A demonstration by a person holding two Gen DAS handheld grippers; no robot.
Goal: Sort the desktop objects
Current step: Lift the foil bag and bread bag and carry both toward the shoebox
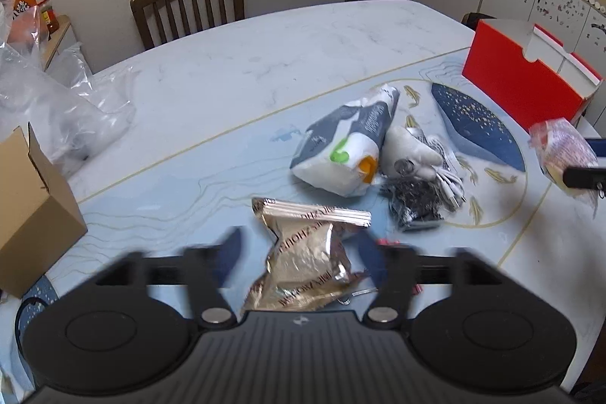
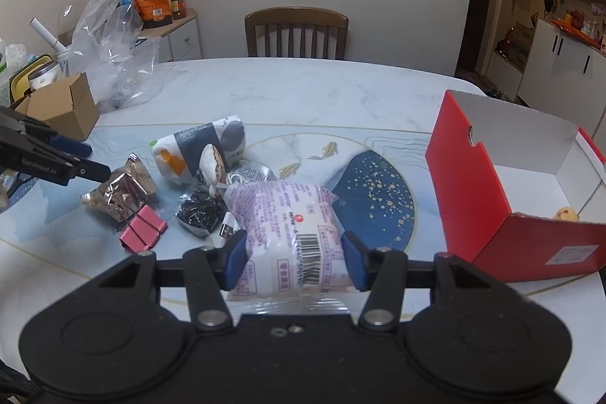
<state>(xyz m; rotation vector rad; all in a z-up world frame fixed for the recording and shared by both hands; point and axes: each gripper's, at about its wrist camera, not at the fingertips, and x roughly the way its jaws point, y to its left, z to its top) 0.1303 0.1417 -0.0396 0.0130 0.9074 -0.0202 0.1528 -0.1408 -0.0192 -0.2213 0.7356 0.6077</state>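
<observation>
My right gripper (image 2: pixel 293 262) is shut on a pink-and-white snack packet (image 2: pixel 291 233) and holds it above the mat; the packet also shows in the left wrist view (image 1: pixel 564 152). My left gripper (image 1: pixel 299 256) is open, its blurred jaws on either side of a gold foil snack packet (image 1: pixel 306 260) lying on the mat; that packet also shows in the right wrist view (image 2: pixel 121 192). A white-and-grey bag (image 1: pixel 348 142), a white pouch (image 1: pixel 409 150), a black clip bag with a white cable (image 1: pixel 416 203) and a pink binder clip (image 2: pixel 144 231) lie in the middle.
An open red box (image 2: pixel 488 199) stands at the right with a small yellow item inside. A brown cardboard box (image 1: pixel 34 211) stands at the left, with clear plastic bags (image 1: pixel 49 108) behind it. A wooden chair (image 1: pixel 189 6) is at the far table edge.
</observation>
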